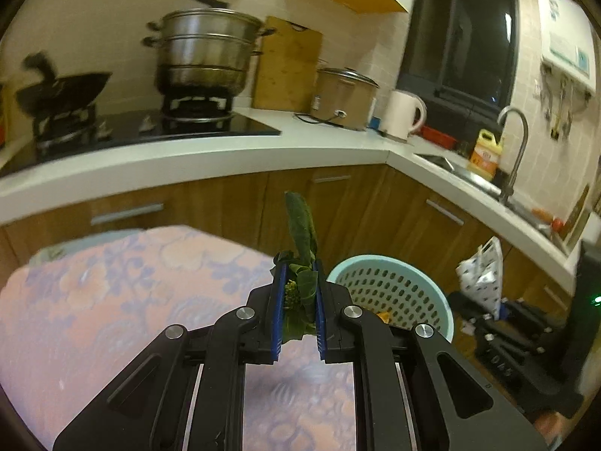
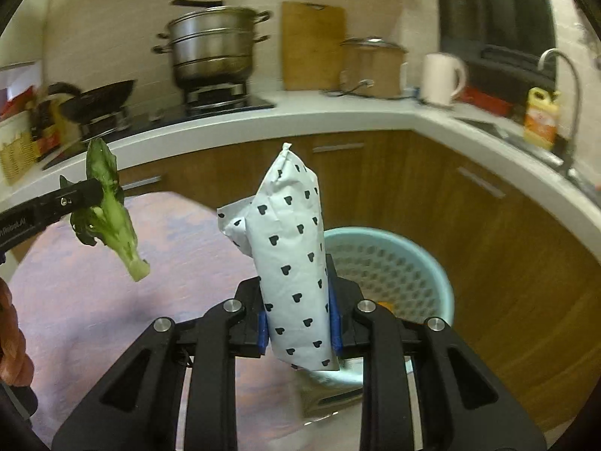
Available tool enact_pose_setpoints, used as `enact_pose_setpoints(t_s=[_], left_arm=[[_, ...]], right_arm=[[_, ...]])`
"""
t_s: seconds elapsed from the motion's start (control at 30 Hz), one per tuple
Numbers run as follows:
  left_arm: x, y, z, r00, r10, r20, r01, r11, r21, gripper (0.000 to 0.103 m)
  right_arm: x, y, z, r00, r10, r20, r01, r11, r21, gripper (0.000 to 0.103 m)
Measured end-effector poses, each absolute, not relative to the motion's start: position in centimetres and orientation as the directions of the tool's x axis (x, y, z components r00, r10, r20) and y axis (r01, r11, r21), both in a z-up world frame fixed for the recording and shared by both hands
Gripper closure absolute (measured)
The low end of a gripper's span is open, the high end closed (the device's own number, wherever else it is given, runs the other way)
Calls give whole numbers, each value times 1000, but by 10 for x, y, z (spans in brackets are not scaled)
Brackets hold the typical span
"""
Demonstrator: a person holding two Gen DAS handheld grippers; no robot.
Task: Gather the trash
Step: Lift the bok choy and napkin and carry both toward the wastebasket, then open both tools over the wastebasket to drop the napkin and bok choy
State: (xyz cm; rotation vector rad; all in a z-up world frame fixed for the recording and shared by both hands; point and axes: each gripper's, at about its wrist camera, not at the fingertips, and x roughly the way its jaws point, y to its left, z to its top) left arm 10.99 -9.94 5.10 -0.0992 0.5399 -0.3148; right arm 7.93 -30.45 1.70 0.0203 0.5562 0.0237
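Black gripper arms fill the foreground in a kitchen: the left gripper (image 1: pixel 298 285) is clamped narrowly on a leafy green vegetable scrap (image 1: pixel 300 259), while the right gripper (image 2: pixel 298 319) grips a crumpled white bag (image 2: pixel 291 263) printed with black hearts. Both are held above a cloth-covered bench (image 1: pixel 112 300). Just beyond them stands a pale blue perforated basket (image 1: pixel 413 285). Behind, a steel steamer pot (image 1: pixel 206 49) sits on the stove.
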Motion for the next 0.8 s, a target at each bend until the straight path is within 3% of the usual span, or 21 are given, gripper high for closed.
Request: enact_pose_setpoints(t_s=[0.2, 0.53, 0.6, 0.63, 0.67, 0.7, 0.73, 0.8], left_arm=[[141, -149, 41, 770, -364, -524, 337, 929, -151, 91], [178, -204, 19, 731, -385, -564, 385, 914, -126, 91], [187, -212, 18, 717, -403, -568, 396, 907, -144, 89], [193, -215, 16, 709, -411, -573, 397, 904, -158, 85], [198, -218, 14, 705, -413, -577, 395, 904, -165, 69], [204, -220, 11, 699, -405, -590, 387, 907, -165, 56], [207, -222, 10, 695, -400, -598, 383, 909, -164, 36], [209, -223, 5, 689, -398, -606, 390, 908, -152, 35]], right_arm=[[101, -339, 11, 833, -30, -553, 62, 997, 39, 82], [157, -381, -53, 687, -22, -726, 184, 972, 145, 81], [165, -385, -57, 670, -18, -742, 197, 968, 155, 76], [169, -389, -59, 661, -13, -750, 207, 964, 165, 71], [172, -394, -62, 652, -7, -758, 217, 960, 178, 56], [174, -398, -64, 645, -8, -765, 230, 955, 185, 49], [174, -400, -66, 641, -10, -767, 238, 953, 187, 47], [174, -407, -73, 627, 0, -779, 249, 947, 200, 44]])
